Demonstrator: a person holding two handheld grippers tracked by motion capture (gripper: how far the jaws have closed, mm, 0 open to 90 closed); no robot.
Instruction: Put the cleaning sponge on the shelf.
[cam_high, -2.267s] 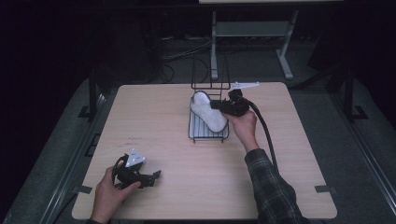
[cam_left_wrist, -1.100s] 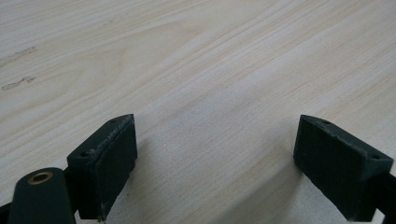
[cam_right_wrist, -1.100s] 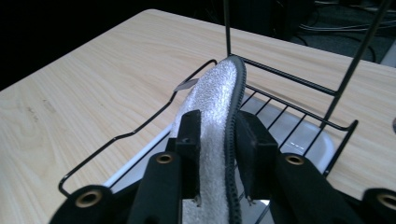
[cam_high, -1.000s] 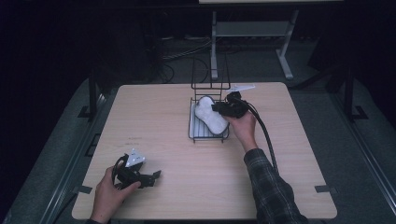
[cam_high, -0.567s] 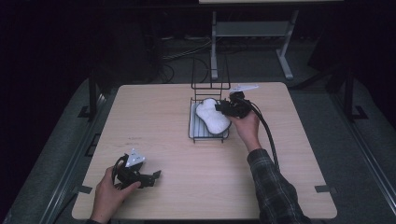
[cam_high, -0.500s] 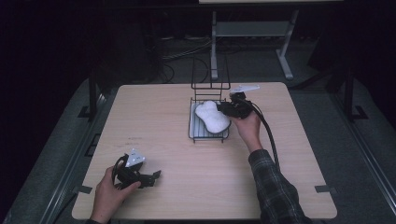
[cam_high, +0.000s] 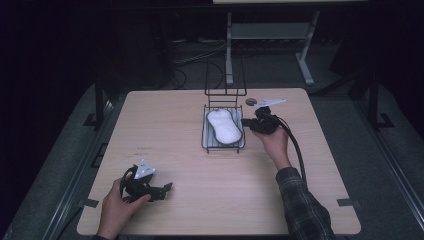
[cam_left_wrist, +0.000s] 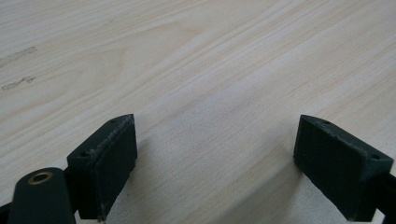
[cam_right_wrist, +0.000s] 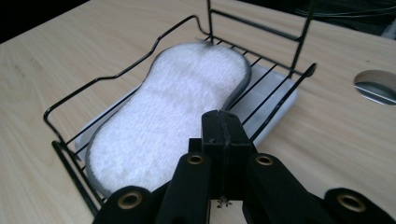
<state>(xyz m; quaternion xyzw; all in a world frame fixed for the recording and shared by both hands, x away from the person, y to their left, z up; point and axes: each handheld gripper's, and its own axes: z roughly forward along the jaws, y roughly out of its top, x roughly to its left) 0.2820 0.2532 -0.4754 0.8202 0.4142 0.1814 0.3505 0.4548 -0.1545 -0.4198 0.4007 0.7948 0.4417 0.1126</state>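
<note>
A white peanut-shaped sponge (cam_high: 223, 126) (cam_right_wrist: 173, 112) lies flat in a black wire rack (cam_high: 222, 149) (cam_right_wrist: 116, 74) at the middle back of the wooden table. My right gripper (cam_high: 247, 121) (cam_right_wrist: 225, 122) sits just beside the rack's right side. Its jaws have just been closing and now meet, shut, with nothing between them. My left gripper (cam_high: 167, 187) (cam_left_wrist: 215, 149) rests low over bare wood near the front left, its jaws wide open and empty.
A white tray (cam_right_wrist: 280, 100) lies under the rack, and a tall wire frame (cam_high: 226, 82) rises from the rack's far end. A small metal disc (cam_high: 251, 101) (cam_right_wrist: 376, 86) is set in the table behind the right gripper. Dark floor and a stand lie beyond the table.
The sponge, earlier held tilted over the rack by my right gripper, now lies flat in it. That gripper has drawn back to the right and its jaws have come together. The left hand stayed put.
</note>
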